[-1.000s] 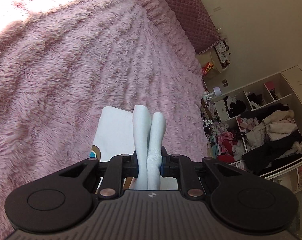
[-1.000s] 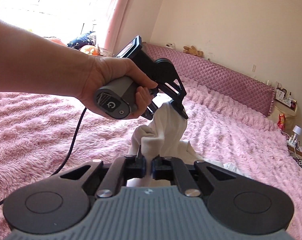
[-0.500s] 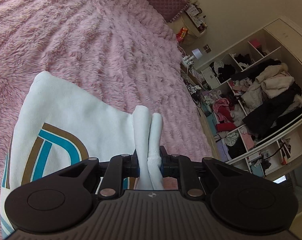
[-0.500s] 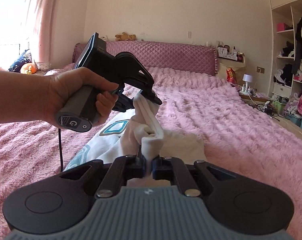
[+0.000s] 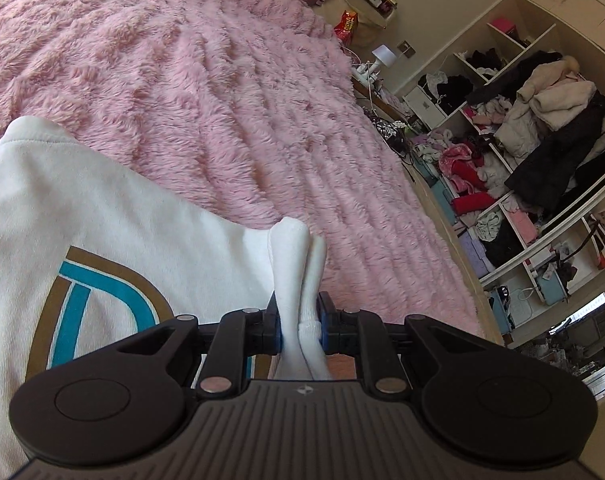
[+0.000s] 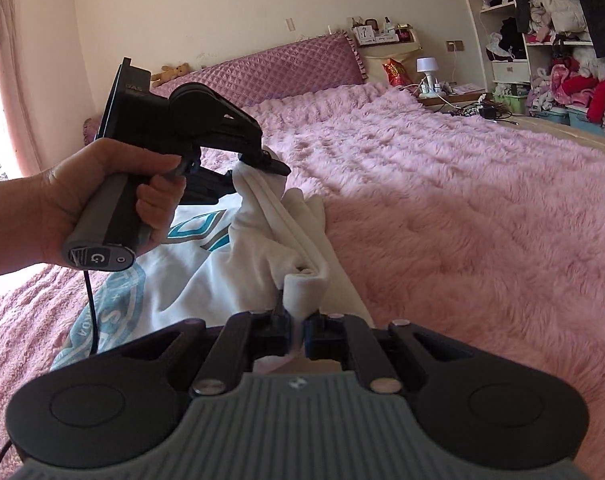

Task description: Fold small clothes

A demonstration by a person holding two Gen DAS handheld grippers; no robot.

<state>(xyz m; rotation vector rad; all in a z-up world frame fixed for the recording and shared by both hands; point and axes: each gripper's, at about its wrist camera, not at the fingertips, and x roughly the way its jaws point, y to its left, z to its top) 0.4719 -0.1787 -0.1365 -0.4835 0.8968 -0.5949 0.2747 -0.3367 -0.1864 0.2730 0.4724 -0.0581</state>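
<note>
Over the pink bedspread [image 6: 462,208]; both the left gripper [image 5: 300,326] and right gripper [image 6: 298,330] pinch the white garment [image 6: 262,240].

A white letter "G" [image 6: 97,257] stands on the butt of the left gripper's handle [image 6: 102,224]. The white garment [image 6: 182,280] carries a teal circular print with partial letters "S" and "OA"; the rest is unreadable.

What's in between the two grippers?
In the right wrist view, a bunched white printed garment stretches from the left gripper to the right gripper; both pinch it.
</note>
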